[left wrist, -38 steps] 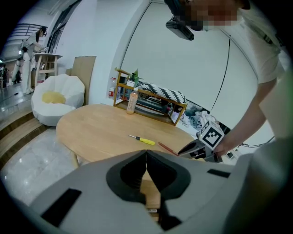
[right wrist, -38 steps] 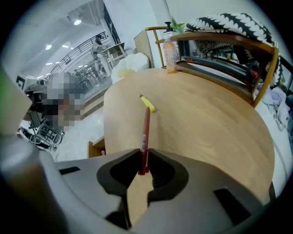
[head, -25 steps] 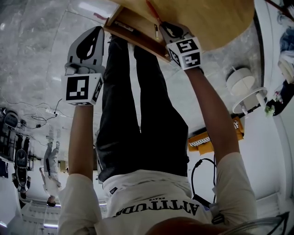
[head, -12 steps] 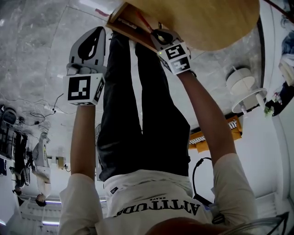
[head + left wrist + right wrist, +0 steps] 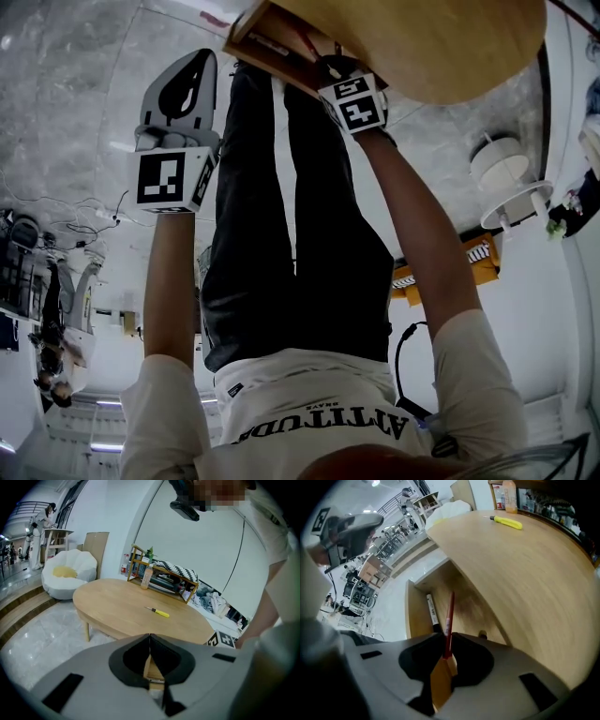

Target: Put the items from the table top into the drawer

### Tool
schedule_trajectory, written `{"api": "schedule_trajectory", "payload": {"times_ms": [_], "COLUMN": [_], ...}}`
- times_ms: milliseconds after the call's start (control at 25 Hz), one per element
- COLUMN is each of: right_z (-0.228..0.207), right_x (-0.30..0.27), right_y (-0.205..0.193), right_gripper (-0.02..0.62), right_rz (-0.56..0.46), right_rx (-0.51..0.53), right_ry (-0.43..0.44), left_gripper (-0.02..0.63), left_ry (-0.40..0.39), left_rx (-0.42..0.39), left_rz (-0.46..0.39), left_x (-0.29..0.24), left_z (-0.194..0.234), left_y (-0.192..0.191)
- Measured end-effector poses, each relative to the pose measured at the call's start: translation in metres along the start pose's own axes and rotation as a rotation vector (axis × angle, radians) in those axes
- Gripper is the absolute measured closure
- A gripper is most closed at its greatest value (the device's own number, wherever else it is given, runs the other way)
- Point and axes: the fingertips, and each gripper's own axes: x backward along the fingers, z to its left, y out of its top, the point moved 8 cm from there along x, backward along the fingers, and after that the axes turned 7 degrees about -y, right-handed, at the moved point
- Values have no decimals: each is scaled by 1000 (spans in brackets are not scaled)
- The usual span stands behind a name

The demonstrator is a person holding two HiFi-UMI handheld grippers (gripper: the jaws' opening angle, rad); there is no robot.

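Red pen [image 5: 449, 613] is pinched by the right gripper [image 5: 446, 641] and pointed into the open drawer [image 5: 412, 620], apparently so it can be dropped beside the marker [image 5: 432, 613] lying inside. Left gripper [image 5: 150, 638] is held aside out of the way, jaws pressed together, nothing gripped. Yellow screwdriver [image 5: 506, 522] is seen on the table [image 5: 525, 583], not yet stowed

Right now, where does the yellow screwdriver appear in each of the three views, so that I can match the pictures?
Head view: not in it.
Left gripper view: the yellow screwdriver lies near the picture's middle, on the tabletop.
Right gripper view: near the top edge, right of the middle, on the same tabletop.
Shared landmark: the wooden table, at the top of the head view and under the screwdriver in both gripper views.
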Motion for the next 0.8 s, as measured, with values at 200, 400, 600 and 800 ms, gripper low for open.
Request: {"api": "schedule_trajectory", "payload": {"times_ms": [200, 400, 600, 800], "right_z": [0, 5, 8, 7], "right_x": [-13, -16, -9, 13], "right_y": [-3, -1, 1, 5], "right_gripper": [518, 514, 492, 492], "right_rz": [2, -19, -44, -86], "right_rx": [-105, -146, -152, -161], "right_ry": [-48, -52, -28, -22], "left_gripper": [584, 584, 584, 584], "left_ry": [2, -18, -20, -35], "left_rx": [0, -8, -18, -42], "left_rz": [46, 36, 76, 41], "left_x": [-3, -9, -10, -11], "left_z": [6, 4, 1, -10], "left_y": [-6, -3, -1, 15]}}
